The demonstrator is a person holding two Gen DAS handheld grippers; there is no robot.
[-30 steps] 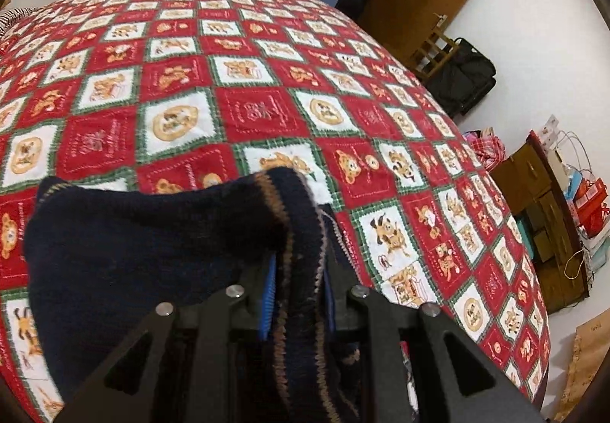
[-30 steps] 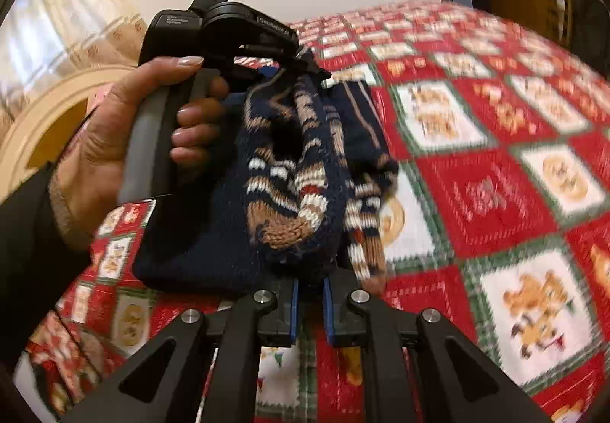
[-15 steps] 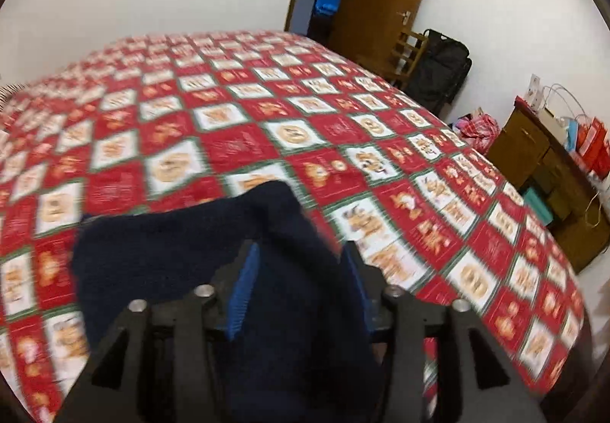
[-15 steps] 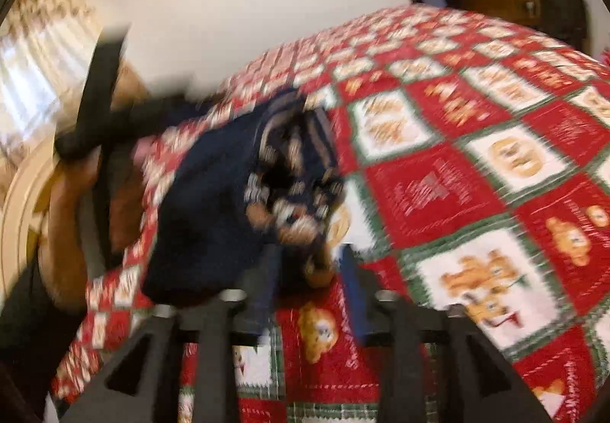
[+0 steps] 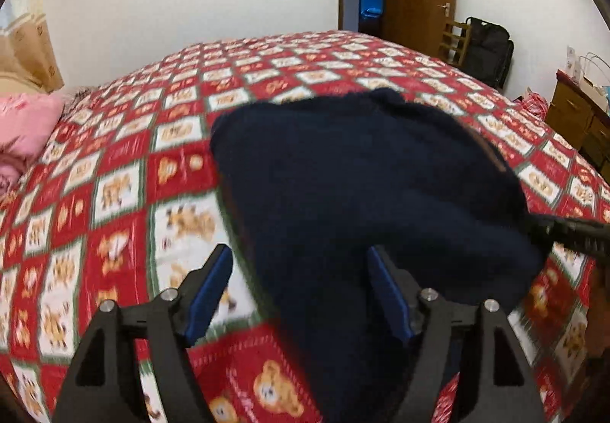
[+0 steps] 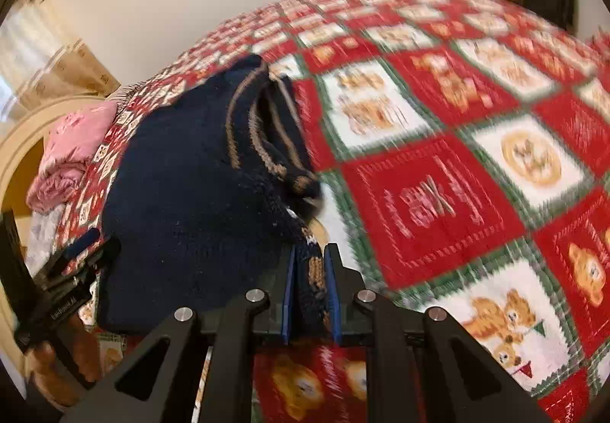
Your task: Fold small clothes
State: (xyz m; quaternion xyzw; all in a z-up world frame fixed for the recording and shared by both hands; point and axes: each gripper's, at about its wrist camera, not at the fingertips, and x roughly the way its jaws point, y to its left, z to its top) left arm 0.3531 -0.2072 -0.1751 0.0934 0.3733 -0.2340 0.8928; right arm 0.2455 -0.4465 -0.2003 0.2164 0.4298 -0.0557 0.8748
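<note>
A pink pillow [image 5: 26, 125] lies at the bed's left edge. The left gripper [image 5: 301, 293] has just opened its jaws, pads clear of the navy sweater [image 5: 366, 194] on the bed's quilt [image 5: 114, 171]. The right gripper [image 6: 309, 293], jaws just closing, pinches the sweater's patterned edge.

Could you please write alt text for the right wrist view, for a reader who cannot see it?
The right tongs pinch the patterned edge of a navy knitted sweater lying folded on a red teddy-bear quilt. At far left a hand holds the other tongs beside the sweater, with pink bedding behind.
</note>
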